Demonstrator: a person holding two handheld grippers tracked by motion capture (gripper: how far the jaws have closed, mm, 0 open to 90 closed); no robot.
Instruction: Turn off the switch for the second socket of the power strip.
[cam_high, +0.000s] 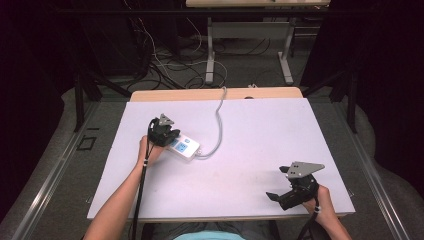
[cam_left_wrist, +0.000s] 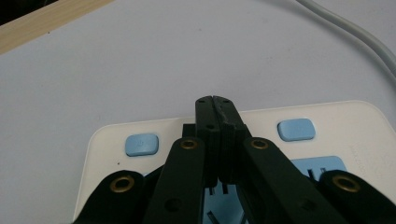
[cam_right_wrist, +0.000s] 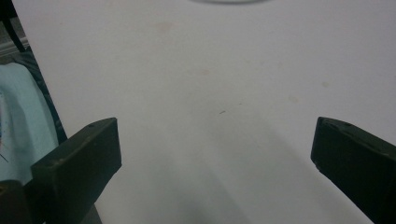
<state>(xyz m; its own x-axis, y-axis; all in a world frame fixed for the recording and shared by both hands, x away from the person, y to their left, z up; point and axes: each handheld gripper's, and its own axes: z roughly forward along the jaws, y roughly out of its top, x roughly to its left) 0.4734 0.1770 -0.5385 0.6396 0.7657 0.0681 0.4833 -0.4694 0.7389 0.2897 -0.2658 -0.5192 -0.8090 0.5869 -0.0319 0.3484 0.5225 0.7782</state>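
My left hand-held gripper (cam_left_wrist: 214, 100) has its jaws fully together w/ nothing between them, tips down over the white power strip (cam_high: 183, 146). In the left gripper view the closed tips sit between two light-blue buttons (cam_left_wrist: 142, 144), so I judge I'm poking at a switch or socket rather than grasping; whether the tips actually touch the plastic I can't tell. The strip lies right under and just ahead of this gripper, at an angle on the surface (cam_high: 250, 130).

Risks, as I see them:
- The strip is light and loose. A push off-centre could skid or spin it, esp. since only the tips bear on it.
- Closed tips are narrow, so they could slip off a button and land in the blue socket face beside it.
- The grey cord (cam_high: 218, 125) runs from the strip's end away from me to the far edge. If the strip slides it may tug or curl the cord.

My right hand-held gripper (cam_right_wrist: 212, 154) has its jaws wide apart, holds nothing, and rests near the near-right corner of the surface, well apart from the strip. The right gripper view has bare surface ahead of it.

Room: plenty of free surface between the two grippers and beyond the strip. On the left gripper's outer side the surface edge is fairly near, so I'd keep any push directed inward. The right gripper is close to the near edge and could drop off it if I pull back.
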